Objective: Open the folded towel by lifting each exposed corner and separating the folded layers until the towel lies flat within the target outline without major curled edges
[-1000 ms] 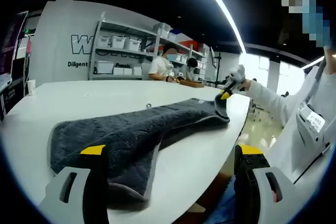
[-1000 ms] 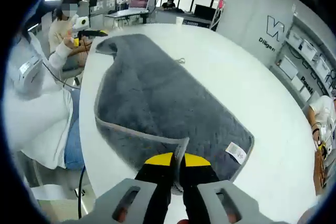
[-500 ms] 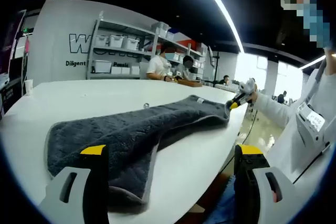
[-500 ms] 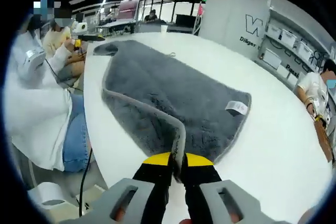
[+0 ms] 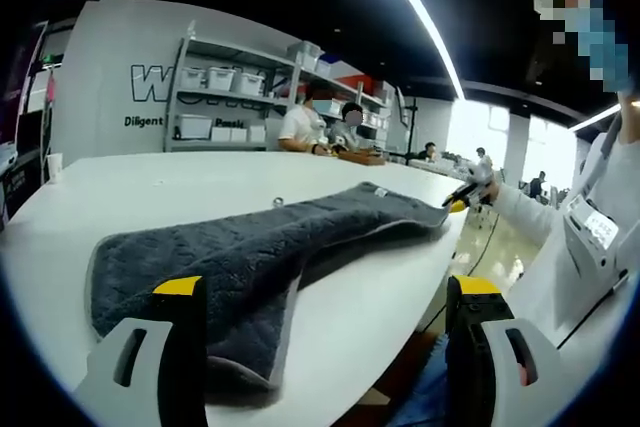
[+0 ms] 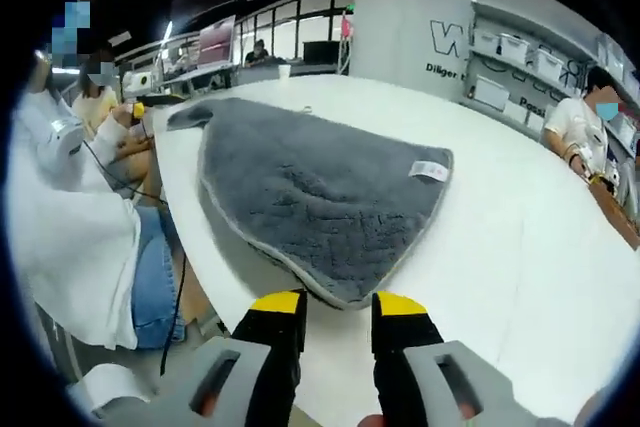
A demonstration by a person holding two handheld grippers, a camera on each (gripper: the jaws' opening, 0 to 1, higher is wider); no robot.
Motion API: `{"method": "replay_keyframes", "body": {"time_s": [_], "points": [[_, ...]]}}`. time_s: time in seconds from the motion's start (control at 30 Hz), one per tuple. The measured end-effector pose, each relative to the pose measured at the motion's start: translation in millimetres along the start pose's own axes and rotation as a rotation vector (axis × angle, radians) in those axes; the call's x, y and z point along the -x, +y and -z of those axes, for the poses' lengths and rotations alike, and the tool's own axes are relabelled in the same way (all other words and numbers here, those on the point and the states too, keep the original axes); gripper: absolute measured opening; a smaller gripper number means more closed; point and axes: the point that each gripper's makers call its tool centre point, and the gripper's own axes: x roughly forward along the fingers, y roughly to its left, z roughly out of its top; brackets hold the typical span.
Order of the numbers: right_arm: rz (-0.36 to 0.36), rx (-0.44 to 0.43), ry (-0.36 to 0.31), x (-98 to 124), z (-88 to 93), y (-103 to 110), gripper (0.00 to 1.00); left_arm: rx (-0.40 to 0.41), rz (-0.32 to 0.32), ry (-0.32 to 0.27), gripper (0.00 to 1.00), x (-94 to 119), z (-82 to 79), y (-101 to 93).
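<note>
The right gripper [image 6: 336, 305] has its jaws apart, holding nothing; the near corner of the grey towel [image 6: 310, 182] lies on the white table [image 6: 520, 237] just ahead of the tips. The left gripper [image 5: 325, 292] is wide open, and the towel's other end lies by its left jaw.

White round table [image 5: 120, 182] ahead of the left gripper, metal shelving [image 5: 225, 97] with white bins beyond it against a lettered wall, two seated people [image 5: 305, 127] further right, long ceiling light strip [image 5: 415, 17] overhead, desks and monitors [image 6: 215, 47] far beyond the right gripper.
</note>
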Motion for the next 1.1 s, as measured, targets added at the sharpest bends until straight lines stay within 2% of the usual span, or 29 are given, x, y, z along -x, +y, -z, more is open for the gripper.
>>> {"method": "replay_keyframes", "body": {"time_s": [0.07, 0.1, 0.2, 0.23, 0.43, 0.53, 0.73, 0.9, 0.93, 1.03, 1.1], "points": [[0.006, -0.015, -0.050, 4.8, -5.9, 2.9, 0.35, -0.002, 0.001, -0.002, 0.98, 0.3, -1.0, -0.2], [0.010, -0.032, -0.085, 7.7, -11.6, 5.2, 0.44, -0.002, 0.001, -0.003, 0.98, 0.5, -1.5, -0.3], [0.031, -0.066, -0.105, 11.1, -23.0, 8.7, 0.70, -0.004, -0.003, -0.004, 0.98, 0.9, -2.9, 0.5], [0.038, -0.078, -0.111, 12.3, -26.7, 9.9, 0.74, -0.005, -0.004, -0.005, 0.98, 1.0, -3.4, 0.9], [0.039, -0.074, -0.080, 2.6, -48.2, 22.7, 1.00, -0.012, -0.010, -0.008, 0.98, 1.6, -6.8, 0.8], [0.008, -0.029, -0.060, -5.5, -55.6, 34.5, 0.99, -0.014, -0.010, -0.007, 0.99, 3.0, -8.4, 1.2], [-0.036, 0.014, -0.079, -15.8, -80.0, 47.4, 0.99, -0.006, -0.013, -0.003, 0.99, 9.6, -15.8, 13.6], [-0.038, 0.046, -0.094, -22.3, -108.6, 34.1, 0.99, -0.001, -0.024, 0.000, 0.99, 10.9, -32.2, 49.4], [-0.032, 0.049, -0.094, -24.1, -112.1, 30.5, 0.99, 0.000, -0.021, 0.002, 0.98, 10.3, -32.6, 51.8], [-0.012, 0.060, -0.077, -39.5, -126.6, 10.5, 0.99, 0.043, 0.030, 0.026, 0.98, 2.1, -34.9, 77.3], [-0.013, 0.057, -0.064, -51.2, -132.2, 0.7, 0.99, 0.053, 0.035, 0.035, 0.97, -4.6, -34.4, 94.8]]}}
